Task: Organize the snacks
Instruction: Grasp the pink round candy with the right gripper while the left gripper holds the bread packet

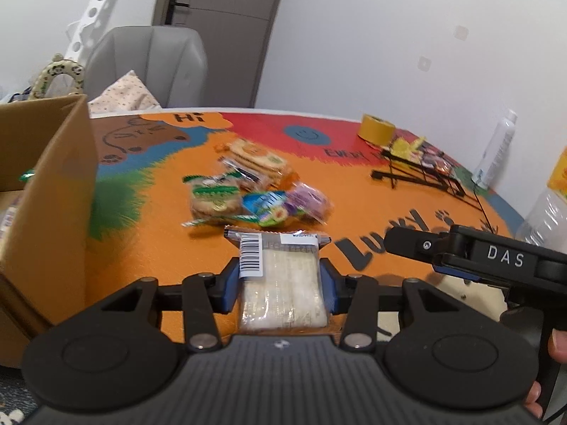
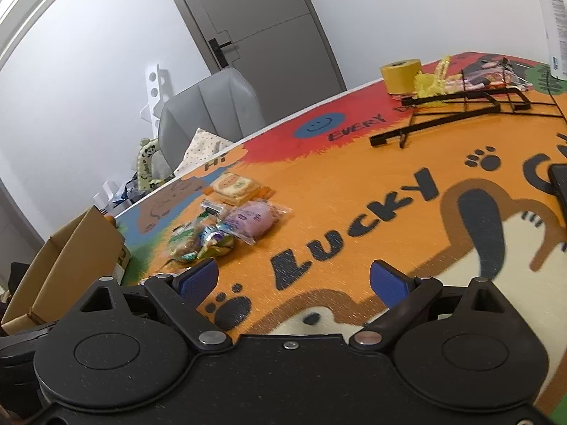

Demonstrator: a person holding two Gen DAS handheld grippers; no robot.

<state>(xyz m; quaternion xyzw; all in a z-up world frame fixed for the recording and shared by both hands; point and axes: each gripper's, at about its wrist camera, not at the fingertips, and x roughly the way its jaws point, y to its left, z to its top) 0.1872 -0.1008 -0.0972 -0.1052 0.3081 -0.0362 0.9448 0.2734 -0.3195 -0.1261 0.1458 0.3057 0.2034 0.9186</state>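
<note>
My left gripper [image 1: 280,290] is shut on a clear-wrapped pale cracker pack [image 1: 281,283] with a barcode label, held above the orange mat. A pile of snack packs [image 1: 248,184] lies beyond it in the middle of the table; it also shows in the right wrist view [image 2: 226,219]. An open cardboard box [image 1: 46,184] stands at the left edge, also seen in the right wrist view [image 2: 71,258]. My right gripper [image 2: 294,279] is open and empty over the mat; its body shows at the right of the left wrist view [image 1: 478,255].
A black wire rack [image 2: 460,106] with snack packets lies at the far right, beside a yellow tape roll [image 2: 400,72] and a white bottle [image 1: 496,148]. A clear plastic bottle [image 1: 545,212] stands at the right edge. A grey chair [image 1: 149,63] stands behind the table.
</note>
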